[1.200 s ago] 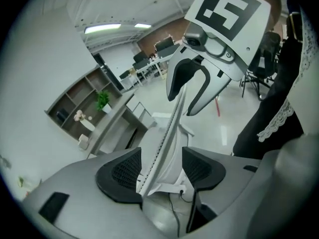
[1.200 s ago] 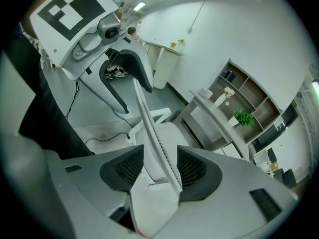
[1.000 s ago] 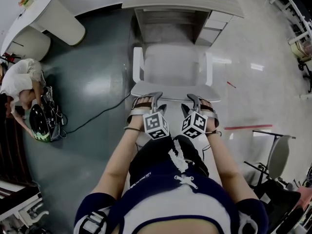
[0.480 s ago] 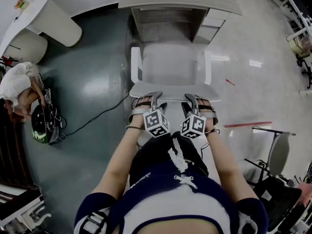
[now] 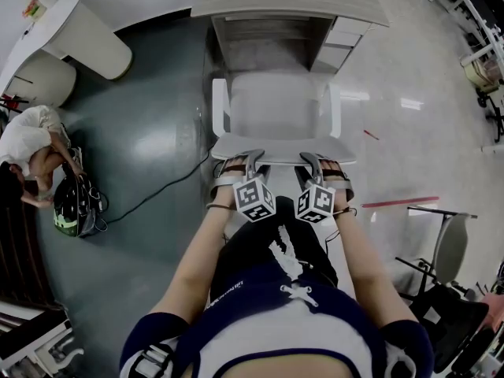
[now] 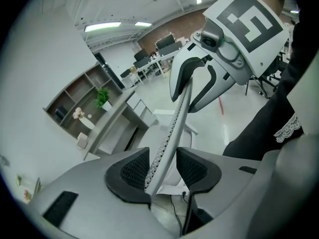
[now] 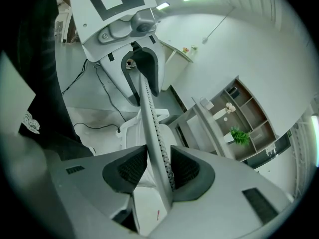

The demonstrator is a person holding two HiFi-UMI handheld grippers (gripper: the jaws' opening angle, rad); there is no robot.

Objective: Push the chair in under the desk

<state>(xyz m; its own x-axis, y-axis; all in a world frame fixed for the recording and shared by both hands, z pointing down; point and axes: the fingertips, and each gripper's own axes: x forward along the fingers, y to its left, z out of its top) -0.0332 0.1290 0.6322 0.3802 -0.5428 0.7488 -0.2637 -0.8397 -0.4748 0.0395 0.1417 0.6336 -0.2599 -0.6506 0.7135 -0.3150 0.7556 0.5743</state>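
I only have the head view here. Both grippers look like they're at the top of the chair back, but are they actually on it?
Observer: In the left gripper view, the rim of the chair back stands between the jaws of the left gripper, which have just been closing. It touches one pad, with a gap at the other.
Operator: And the right one?
Observer: The jaws of the right gripper have also just been closing, and both pads appear to press the rim.
Operator: Anything beyond the desk?
Observer: A wall shelf with a potted plant stands behind it.
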